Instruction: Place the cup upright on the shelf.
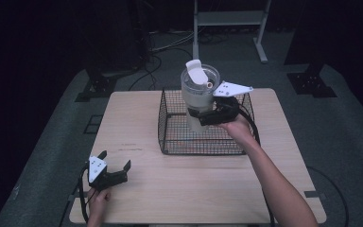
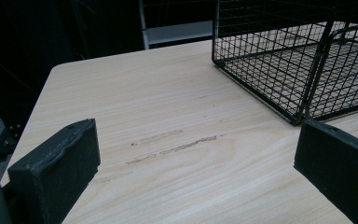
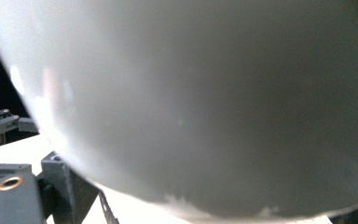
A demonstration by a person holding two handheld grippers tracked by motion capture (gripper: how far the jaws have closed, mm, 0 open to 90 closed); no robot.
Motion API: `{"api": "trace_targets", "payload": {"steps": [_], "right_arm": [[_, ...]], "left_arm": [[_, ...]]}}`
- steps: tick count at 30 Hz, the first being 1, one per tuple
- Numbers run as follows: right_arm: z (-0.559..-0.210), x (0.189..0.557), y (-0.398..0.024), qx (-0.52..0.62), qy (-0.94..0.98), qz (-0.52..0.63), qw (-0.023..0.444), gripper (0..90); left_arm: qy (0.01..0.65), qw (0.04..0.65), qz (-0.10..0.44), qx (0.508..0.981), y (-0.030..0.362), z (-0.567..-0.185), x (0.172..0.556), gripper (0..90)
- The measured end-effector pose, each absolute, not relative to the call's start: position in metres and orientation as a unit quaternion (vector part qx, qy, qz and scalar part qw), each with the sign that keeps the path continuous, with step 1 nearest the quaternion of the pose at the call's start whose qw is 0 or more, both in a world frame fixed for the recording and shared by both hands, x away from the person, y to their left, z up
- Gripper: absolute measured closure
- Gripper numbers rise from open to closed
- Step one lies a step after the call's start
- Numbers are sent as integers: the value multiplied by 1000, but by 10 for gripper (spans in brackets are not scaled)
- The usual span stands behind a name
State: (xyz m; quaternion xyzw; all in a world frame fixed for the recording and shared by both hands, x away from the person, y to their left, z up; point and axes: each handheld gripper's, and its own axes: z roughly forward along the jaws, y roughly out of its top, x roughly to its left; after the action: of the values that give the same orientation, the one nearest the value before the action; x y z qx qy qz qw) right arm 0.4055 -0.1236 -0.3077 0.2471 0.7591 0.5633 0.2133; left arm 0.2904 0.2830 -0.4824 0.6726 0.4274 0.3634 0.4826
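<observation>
- Nearest the high camera, two forearms are seen entering from the bottom edge, one gripper held in each hand.
- Left gripper: rested low at the near left corner of the table, jaws spread apart with nothing between them. In the left gripper view, bare wood and two faint scuff marks are seen in the gap between its jaws.
- Right gripper: raised over the basket, jaws clamped on the lower body of the bottle. One grey three-cornered plate is carried on top of it, as on the left gripper.
- One bottle: translucent white plastic, wide-mouthed, held roughly upright with its flip lid standing open. It is lifted above the basket's far half, clear of the rim; its base is seen against the basket floor. In the right gripper view its pale wall is pressed close to the lens and blurred.
- One wire basket: black mesh, rectangular, open-topped, set on the far middle of the table; no contents made out inside. Its near left corner is seen in the left gripper view.
- One table: light wood grain, rounded corners.
- Background: dark floor, loose cables, one pale metal stand.
</observation>
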Motion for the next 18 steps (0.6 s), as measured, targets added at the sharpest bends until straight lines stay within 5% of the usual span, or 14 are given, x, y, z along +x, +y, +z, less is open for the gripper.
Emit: {"api": "trace_targets", "payload": {"steps": [18], "right_arm": [[-308, 454, -98, 266, 763, 551, 211, 92]], "left_arm": [[428, 485, 363, 670, 284, -482, 290, 0]]}}
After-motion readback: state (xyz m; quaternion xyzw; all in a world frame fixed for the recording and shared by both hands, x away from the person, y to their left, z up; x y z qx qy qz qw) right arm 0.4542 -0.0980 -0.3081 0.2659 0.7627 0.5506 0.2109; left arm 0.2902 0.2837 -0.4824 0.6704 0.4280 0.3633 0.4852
